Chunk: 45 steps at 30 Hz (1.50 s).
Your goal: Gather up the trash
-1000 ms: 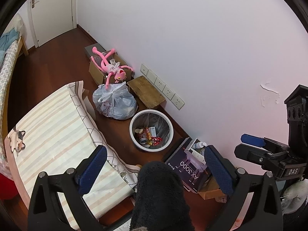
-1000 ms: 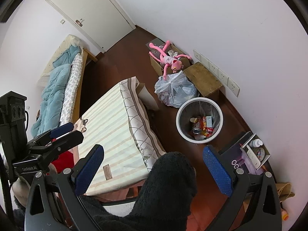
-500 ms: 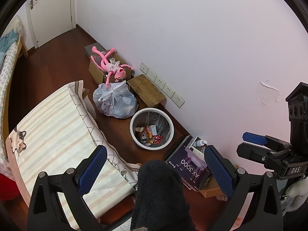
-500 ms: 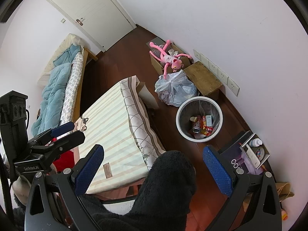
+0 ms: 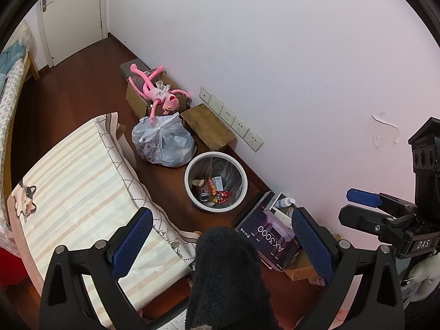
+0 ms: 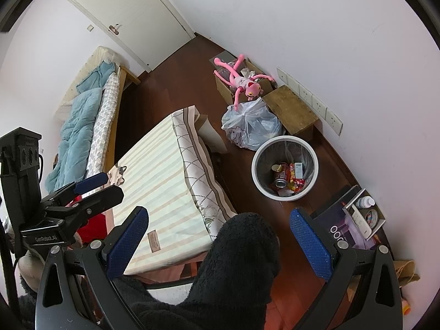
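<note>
A white round trash bin (image 5: pixel 189 171) (image 6: pixel 255 156) with a dark liner stands on the wooden floor by the wall. It holds a can, snack wrappers and a small box. A tied pale plastic bag (image 5: pixel 162 145) (image 6: pixel 251 126) sits just beyond the bin. My left gripper (image 5: pixel 221 233) hangs high above the floor, open, with nothing held. My right gripper (image 6: pixel 220 236) is likewise open and empty. A person's black fleecy garment (image 5: pixel 228 277) (image 6: pixel 233 264) fills the space below both. Each gripper shows in the other's view: right gripper (image 5: pixel 363 206), left gripper (image 6: pixel 96 187).
A table with a striped cloth (image 5: pixel 74 181) (image 6: pixel 162 170) stands left of the bin. A pink plush toy (image 5: pixel 161 97) lies on a cardboard box beside a wooden stool (image 5: pixel 207 126). A purple box (image 5: pixel 271 240) and a tray of small items (image 6: pixel 363 214) sit right of the bin. A bed (image 6: pixel 82 129) and a door (image 6: pixel 132 11) lie farther off.
The left wrist view has drifted a little, so the bin sits slightly higher in the frame. Both grippers stay open and empty.
</note>
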Each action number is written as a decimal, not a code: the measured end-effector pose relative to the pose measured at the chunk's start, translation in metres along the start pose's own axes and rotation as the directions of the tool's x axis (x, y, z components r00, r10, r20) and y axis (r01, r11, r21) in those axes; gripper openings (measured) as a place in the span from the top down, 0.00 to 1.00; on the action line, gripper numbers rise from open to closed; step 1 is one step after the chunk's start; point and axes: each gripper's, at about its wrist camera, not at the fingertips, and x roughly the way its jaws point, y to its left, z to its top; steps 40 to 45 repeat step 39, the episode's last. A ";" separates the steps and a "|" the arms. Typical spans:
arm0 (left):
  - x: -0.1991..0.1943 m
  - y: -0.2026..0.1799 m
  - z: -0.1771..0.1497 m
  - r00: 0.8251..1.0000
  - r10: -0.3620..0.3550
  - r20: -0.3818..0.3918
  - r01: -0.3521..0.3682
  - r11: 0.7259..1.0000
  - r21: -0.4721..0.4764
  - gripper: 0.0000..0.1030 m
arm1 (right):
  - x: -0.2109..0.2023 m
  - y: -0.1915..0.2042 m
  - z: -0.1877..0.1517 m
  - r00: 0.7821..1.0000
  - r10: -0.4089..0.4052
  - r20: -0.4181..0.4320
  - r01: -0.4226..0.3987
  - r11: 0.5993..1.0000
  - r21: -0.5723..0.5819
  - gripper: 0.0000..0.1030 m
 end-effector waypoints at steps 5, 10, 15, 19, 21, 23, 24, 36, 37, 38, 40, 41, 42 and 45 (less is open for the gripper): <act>0.000 0.000 -0.001 1.000 -0.005 -0.001 0.005 1.000 -0.002 0.00 | 0.000 0.000 0.001 1.000 -0.001 -0.001 0.001 1.000 -0.001 0.00; 0.001 -0.001 -0.003 1.000 -0.007 -0.002 0.007 1.000 0.001 0.00 | 0.000 0.001 0.001 1.000 -0.004 0.000 0.004 1.000 -0.003 0.00; -0.001 -0.003 -0.005 1.000 -0.011 -0.001 0.011 1.000 0.013 0.00 | -0.001 0.000 -0.002 1.000 -0.003 -0.003 0.003 1.000 -0.005 0.00; -0.002 -0.003 -0.005 1.000 -0.014 -0.002 0.014 1.000 0.017 0.00 | 0.000 0.001 -0.004 1.000 -0.005 -0.009 0.005 1.000 -0.006 0.00; -0.002 -0.002 -0.005 1.000 -0.016 -0.003 0.016 1.000 0.014 0.00 | 0.000 0.001 -0.004 1.000 -0.005 -0.011 0.005 1.000 -0.006 0.00; -0.002 -0.003 -0.005 1.000 -0.014 -0.004 0.014 1.000 0.016 0.00 | -0.001 0.001 -0.005 1.000 -0.007 -0.010 0.007 1.000 -0.007 0.00; -0.002 -0.003 -0.005 1.000 -0.015 -0.004 0.015 1.000 0.016 0.00 | -0.001 0.001 -0.005 1.000 -0.008 -0.009 0.007 1.000 -0.006 0.00; -0.003 -0.003 -0.005 1.000 -0.019 0.002 0.019 1.000 0.012 0.00 | -0.003 0.001 -0.005 1.000 -0.012 -0.014 0.011 1.000 -0.007 0.00; -0.003 -0.003 -0.005 1.000 -0.021 0.003 0.021 1.000 0.012 0.00 | -0.003 0.001 -0.005 1.000 -0.012 -0.015 0.012 1.000 -0.007 0.00; -0.003 -0.003 -0.006 1.000 -0.023 0.003 0.023 1.000 0.011 0.00 | -0.004 0.002 -0.005 1.000 -0.013 -0.015 0.013 1.000 -0.006 0.00; -0.003 -0.003 -0.006 1.000 -0.026 0.001 0.026 1.000 0.010 0.00 | -0.004 0.002 -0.005 1.000 -0.013 -0.016 0.013 1.000 -0.006 0.00; -0.003 -0.003 -0.006 1.000 -0.026 0.001 0.026 1.000 0.010 0.00 | -0.004 0.002 -0.005 1.000 -0.013 -0.016 0.013 1.000 -0.006 0.00; -0.003 -0.003 -0.006 1.000 -0.026 0.001 0.026 1.000 0.010 0.00 | -0.004 0.002 -0.005 1.000 -0.013 -0.016 0.013 1.000 -0.006 0.00; -0.003 -0.003 -0.006 1.000 -0.026 0.001 0.026 1.000 0.010 0.00 | -0.004 0.002 -0.005 1.000 -0.013 -0.016 0.013 1.000 -0.006 0.00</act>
